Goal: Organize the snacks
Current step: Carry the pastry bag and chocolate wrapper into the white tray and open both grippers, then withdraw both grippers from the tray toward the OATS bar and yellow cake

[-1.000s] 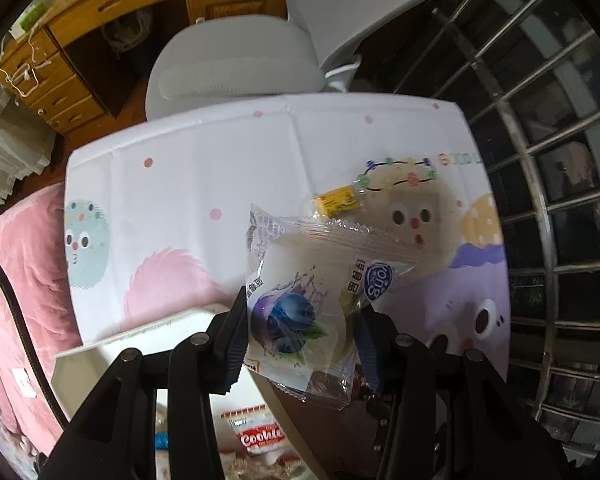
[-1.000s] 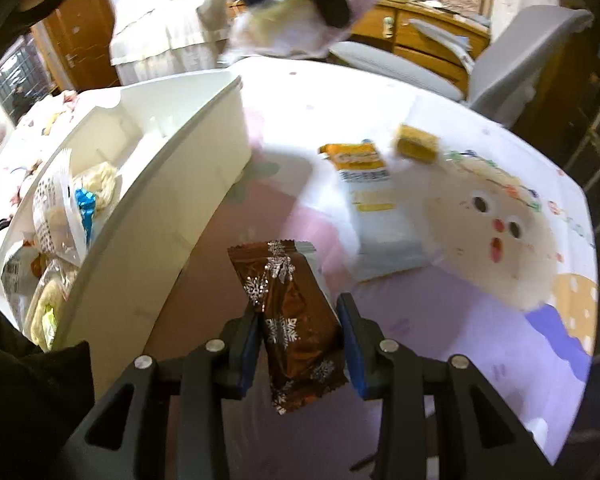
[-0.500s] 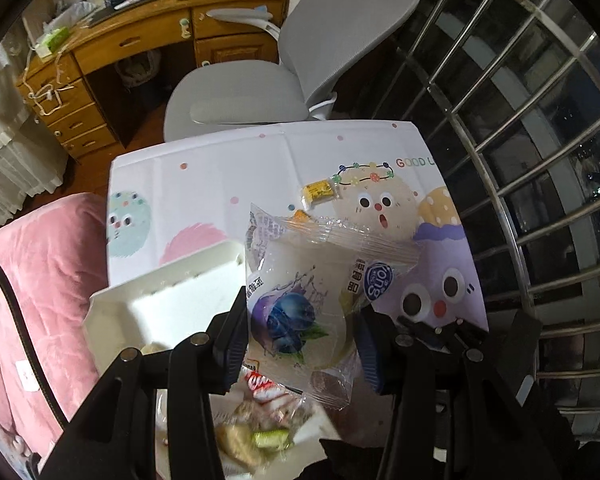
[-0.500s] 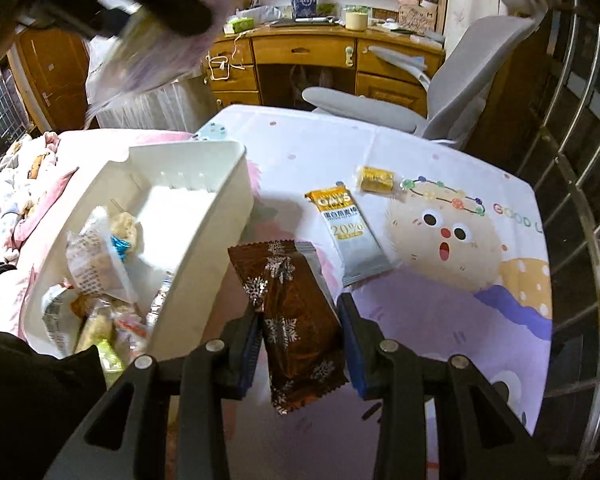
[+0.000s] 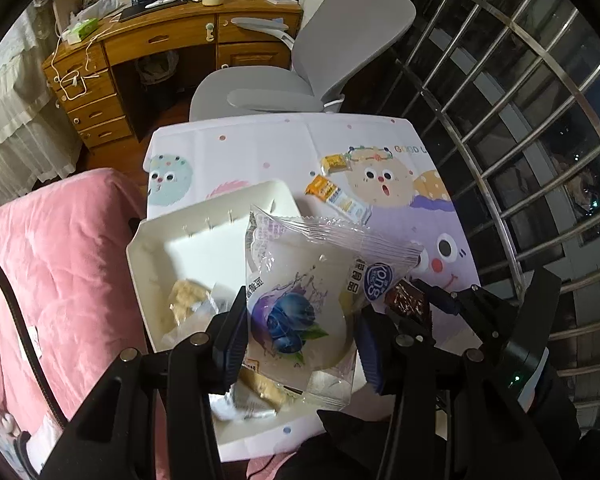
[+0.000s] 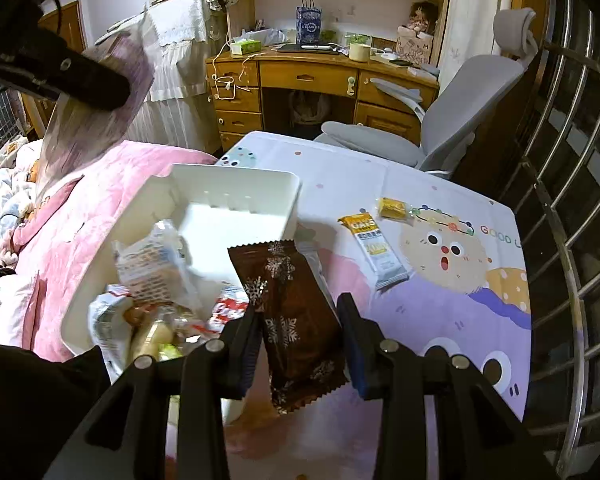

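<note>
Blueberry packet (image 5: 300, 304) pinched in left claw (image 5: 302, 336), brown snowflake packet (image 6: 296, 312) pinched in right claw (image 6: 300, 340).

The far half of the white bin (image 6: 236, 196) lies bare, open from above; its near half is heaped with wrapped snacks (image 6: 156, 280). On the tablecloth (image 6: 440, 320), only an oat bar (image 6: 376, 248) and a small yellow packet (image 6: 392, 208) interrupt the flat surface right of the bin. A metal railing (image 6: 572, 200) closes the right side, a grey chair (image 6: 452, 128) the far edge, seemingly just beside it.
</note>
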Tool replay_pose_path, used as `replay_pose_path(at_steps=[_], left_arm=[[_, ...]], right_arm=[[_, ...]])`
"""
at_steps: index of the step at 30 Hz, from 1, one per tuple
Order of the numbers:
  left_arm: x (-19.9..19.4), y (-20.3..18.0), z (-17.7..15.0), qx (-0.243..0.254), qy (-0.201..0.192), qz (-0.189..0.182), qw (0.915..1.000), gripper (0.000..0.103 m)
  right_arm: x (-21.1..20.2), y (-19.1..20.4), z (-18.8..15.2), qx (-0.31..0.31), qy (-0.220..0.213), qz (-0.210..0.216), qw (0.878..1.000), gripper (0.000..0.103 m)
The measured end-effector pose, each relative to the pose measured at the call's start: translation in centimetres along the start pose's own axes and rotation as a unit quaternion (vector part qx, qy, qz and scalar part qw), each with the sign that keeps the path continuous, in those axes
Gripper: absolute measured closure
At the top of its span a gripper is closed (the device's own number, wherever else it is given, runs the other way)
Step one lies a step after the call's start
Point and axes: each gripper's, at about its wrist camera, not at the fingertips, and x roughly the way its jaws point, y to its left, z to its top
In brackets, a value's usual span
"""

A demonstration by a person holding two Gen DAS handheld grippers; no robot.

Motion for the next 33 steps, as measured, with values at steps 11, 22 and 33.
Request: replay_pose_path(at_steps=[11, 22, 33], left_arm=[[-0.7, 3.0, -6.1, 0.002, 0.014, -0.019, 0.9997, 0.057], [-0.1, 5.1, -7.4, -0.003, 0.018, -0.019, 0.9997, 0.034], [-0.7, 2.3, -7.7, -0.012, -0.02, -0.01, 0.9997, 0.021]], right_arm=[[-1.3, 6.5, -1.2, 0.014, 0.002, 0.01, 1.0, 0.066], [-1.3, 10.0, -2.5, 0.03, 0.007, -0.03, 0.999, 0.051], [-2.5, 7.4, -2.9, 0.057, 0.009, -0.042, 0.997, 0.048]])
